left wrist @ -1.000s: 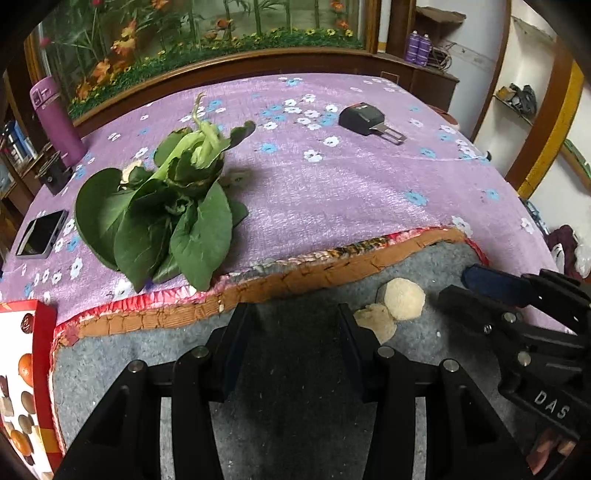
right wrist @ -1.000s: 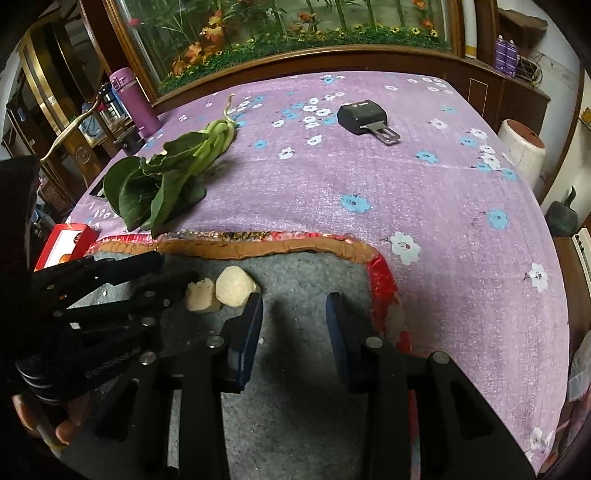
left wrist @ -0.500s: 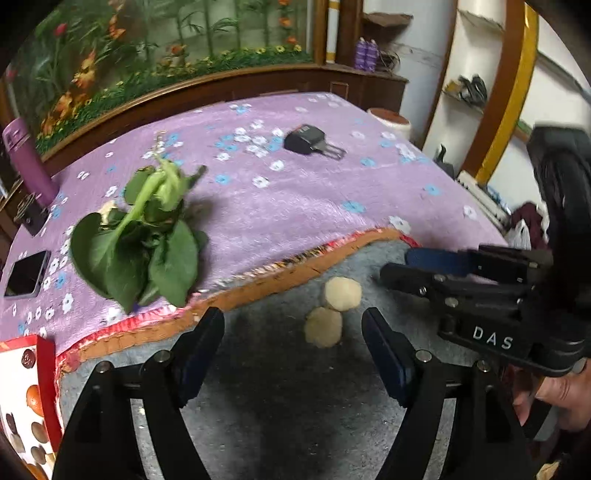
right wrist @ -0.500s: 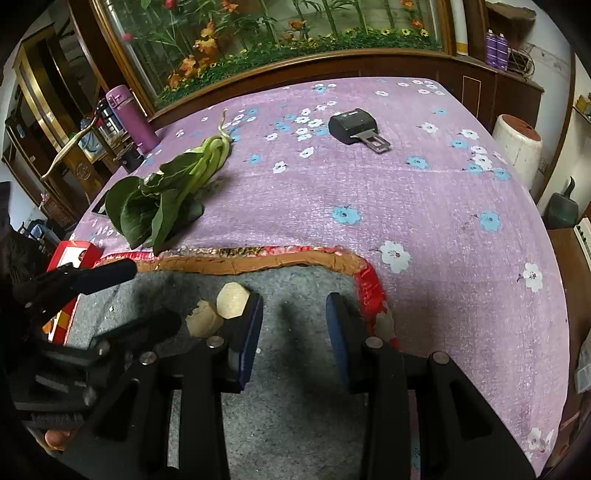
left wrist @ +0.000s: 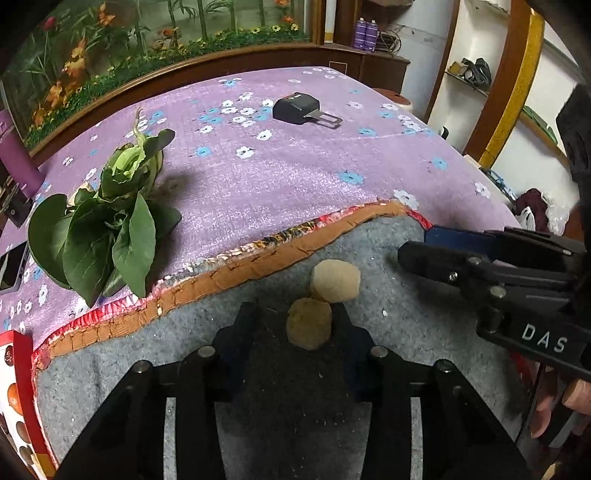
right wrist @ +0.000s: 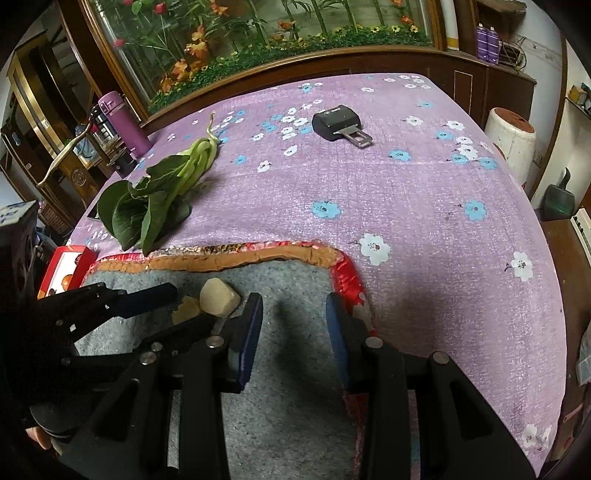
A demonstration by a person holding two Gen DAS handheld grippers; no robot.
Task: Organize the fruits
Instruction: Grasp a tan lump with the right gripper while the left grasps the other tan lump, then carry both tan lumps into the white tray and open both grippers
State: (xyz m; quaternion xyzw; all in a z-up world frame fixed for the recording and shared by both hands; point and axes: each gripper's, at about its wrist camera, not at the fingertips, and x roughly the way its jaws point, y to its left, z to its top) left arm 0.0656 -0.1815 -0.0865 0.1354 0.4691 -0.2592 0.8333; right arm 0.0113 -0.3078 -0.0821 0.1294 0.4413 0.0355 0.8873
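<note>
Between my left gripper's [left wrist: 295, 325] spread fingers sits the darker peeled fruit piece [left wrist: 309, 328] on the grey felt mat [left wrist: 388, 295], apparently against the right finger; the paler piece [left wrist: 335, 280] touches it just ahead. My right gripper [right wrist: 293, 325] hangs open and empty, both pieces off its left fingertip. Ahead and left on the purple floral cloth [right wrist: 424, 206] lies a leafy green bunch [left wrist: 107, 229]; far ahead, a black seat-belt buckle [left wrist: 301, 109].

each camera sits on its gripper, low and close over the grey mat [left wrist: 110, 369], facing across the purple cloth [right wrist: 424, 206] toward the flower mural [right wrist: 258, 33]. both views share the two pale lumps [left wrist: 334, 280], the leafy greens [right wrist: 155, 199] and the black buckle [left wrist: 295, 107].
</note>
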